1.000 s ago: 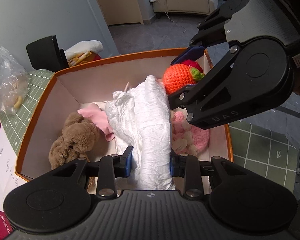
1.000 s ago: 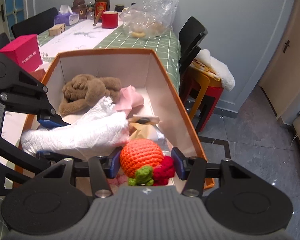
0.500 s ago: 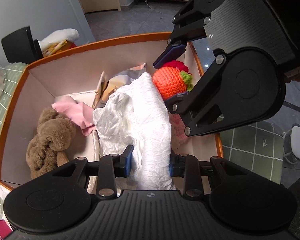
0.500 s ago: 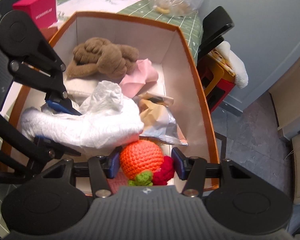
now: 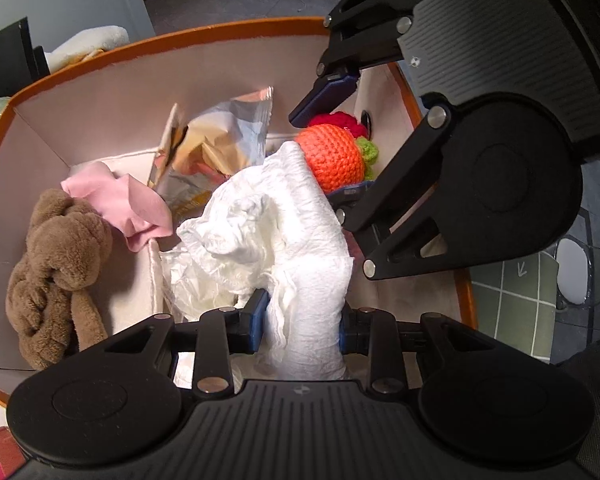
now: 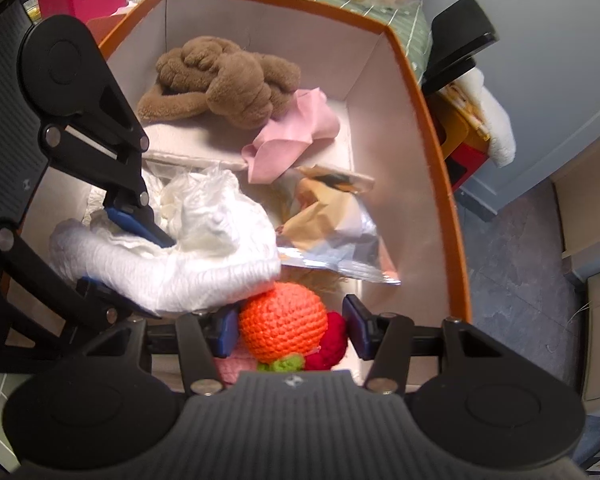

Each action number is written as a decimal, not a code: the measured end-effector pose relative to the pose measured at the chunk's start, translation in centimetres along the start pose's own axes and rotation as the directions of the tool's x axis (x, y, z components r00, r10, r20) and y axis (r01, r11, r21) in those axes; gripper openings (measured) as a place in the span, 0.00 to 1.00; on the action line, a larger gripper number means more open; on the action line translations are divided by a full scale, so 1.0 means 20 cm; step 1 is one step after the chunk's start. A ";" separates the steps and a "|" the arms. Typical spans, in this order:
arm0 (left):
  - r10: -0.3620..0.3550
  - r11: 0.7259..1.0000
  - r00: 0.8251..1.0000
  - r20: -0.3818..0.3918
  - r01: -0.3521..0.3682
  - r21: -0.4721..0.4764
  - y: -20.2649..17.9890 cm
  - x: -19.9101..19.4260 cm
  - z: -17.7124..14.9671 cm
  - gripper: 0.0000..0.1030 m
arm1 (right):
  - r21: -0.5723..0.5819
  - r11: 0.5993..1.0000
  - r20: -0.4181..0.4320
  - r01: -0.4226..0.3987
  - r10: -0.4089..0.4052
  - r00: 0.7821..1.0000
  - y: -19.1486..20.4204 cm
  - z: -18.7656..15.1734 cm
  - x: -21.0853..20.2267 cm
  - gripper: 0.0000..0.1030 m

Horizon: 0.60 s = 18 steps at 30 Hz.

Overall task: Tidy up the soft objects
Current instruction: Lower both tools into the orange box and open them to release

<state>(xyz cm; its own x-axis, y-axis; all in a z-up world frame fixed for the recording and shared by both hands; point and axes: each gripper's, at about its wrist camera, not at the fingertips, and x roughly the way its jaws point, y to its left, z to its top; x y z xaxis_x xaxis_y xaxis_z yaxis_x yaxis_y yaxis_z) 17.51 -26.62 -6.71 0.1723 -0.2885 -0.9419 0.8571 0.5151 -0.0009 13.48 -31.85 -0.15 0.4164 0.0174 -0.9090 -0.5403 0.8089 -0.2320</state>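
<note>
Gripping a crumpled white cloth bundle (image 5: 300, 248), my left hand-held gripper (image 5: 300, 322) hangs over the orange-rimmed cardboard box (image 6: 432, 92). My right hand-held gripper (image 6: 290, 326) sits beside it, its pads spread around an orange crocheted ball with red and green trim (image 6: 284, 326); I cannot tell whether they pinch it. Crowding the box floor are a brown plush toy (image 6: 224, 76), a pink cloth (image 6: 296, 136) and a crinkled foil packet (image 6: 332, 228)

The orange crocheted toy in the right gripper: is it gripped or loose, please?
Cannot tell: the orange crocheted toy sits between the right gripper's fingers, touching the left pad, with a gap at the right pad.
</note>
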 end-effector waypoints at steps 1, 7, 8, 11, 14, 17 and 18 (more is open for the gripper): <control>-0.008 1.000 1.000 -0.005 0.008 -0.005 0.00 0.01 0.00 0.35 | -0.001 1.000 -0.005 -0.006 0.006 1.000 0.00 0.00 0.01 0.51; -0.013 1.000 1.000 -0.013 0.013 -0.004 -0.01 0.04 -0.01 0.42 | 0.006 0.999 -0.020 -0.033 0.033 0.999 -0.03 -0.02 0.04 0.53; -0.012 1.000 1.000 -0.015 0.012 -0.004 -0.01 0.05 -0.01 0.44 | 0.010 0.999 -0.023 -0.036 0.036 0.999 -0.04 -0.02 0.04 0.54; 0.002 1.000 1.000 -0.016 -0.002 0.012 -0.01 0.05 0.01 0.46 | 0.012 1.000 -0.028 -0.026 0.027 0.999 -0.06 -0.02 0.06 0.64; 0.039 0.999 0.999 -0.016 -0.039 0.037 -0.03 0.04 0.04 0.51 | 0.020 1.000 -0.027 -0.013 0.014 1.000 -0.09 -0.02 0.07 0.71; 0.053 0.998 0.998 -0.017 -0.052 0.039 -0.03 0.02 0.05 0.55 | 0.032 0.999 -0.025 -0.024 0.025 0.999 -0.10 -0.02 0.07 0.71; 0.054 0.998 0.998 -0.015 -0.053 0.036 -0.03 0.01 0.05 0.56 | 0.033 0.999 -0.025 -0.024 0.024 0.999 -0.11 -0.02 0.07 0.71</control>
<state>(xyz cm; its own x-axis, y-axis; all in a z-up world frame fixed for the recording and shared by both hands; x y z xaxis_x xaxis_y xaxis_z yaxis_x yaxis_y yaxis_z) 17.44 -27.81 -6.62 0.2105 -0.2479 -0.9456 0.8639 0.4999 0.0612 14.99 -33.74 -1.02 0.3848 0.0226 -0.9227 -0.5252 0.8274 -0.1988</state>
